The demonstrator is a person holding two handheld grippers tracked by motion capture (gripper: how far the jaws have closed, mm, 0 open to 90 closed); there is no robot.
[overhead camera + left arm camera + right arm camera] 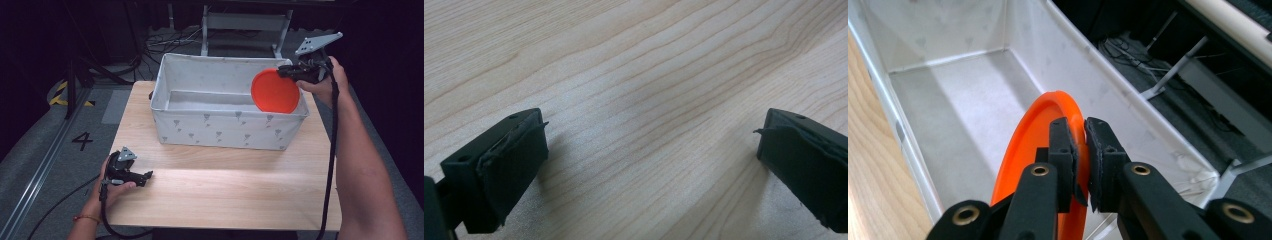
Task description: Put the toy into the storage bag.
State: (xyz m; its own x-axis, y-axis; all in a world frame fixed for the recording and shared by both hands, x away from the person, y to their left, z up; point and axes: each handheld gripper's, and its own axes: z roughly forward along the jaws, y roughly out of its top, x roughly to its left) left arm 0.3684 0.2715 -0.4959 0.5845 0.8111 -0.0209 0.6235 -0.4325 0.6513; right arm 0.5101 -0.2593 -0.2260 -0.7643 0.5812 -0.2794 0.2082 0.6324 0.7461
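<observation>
Orange plate (pixel 275 91) hangs on edge from the right tongs (pixel 1081 145), clamped at its rim, just over the white fabric bin's (pixel 220 131) near right corner. To set it down well, lower it inside before releasing (judging by the tilt). Left tongs (pixel 144 177) rest wide apart, holding nothing, on the desk (pixel 634 75).

High view down over table (pixel 225 190) and bin (pixel 230 100); left gripper view close on tabletop; right into bin.
</observation>
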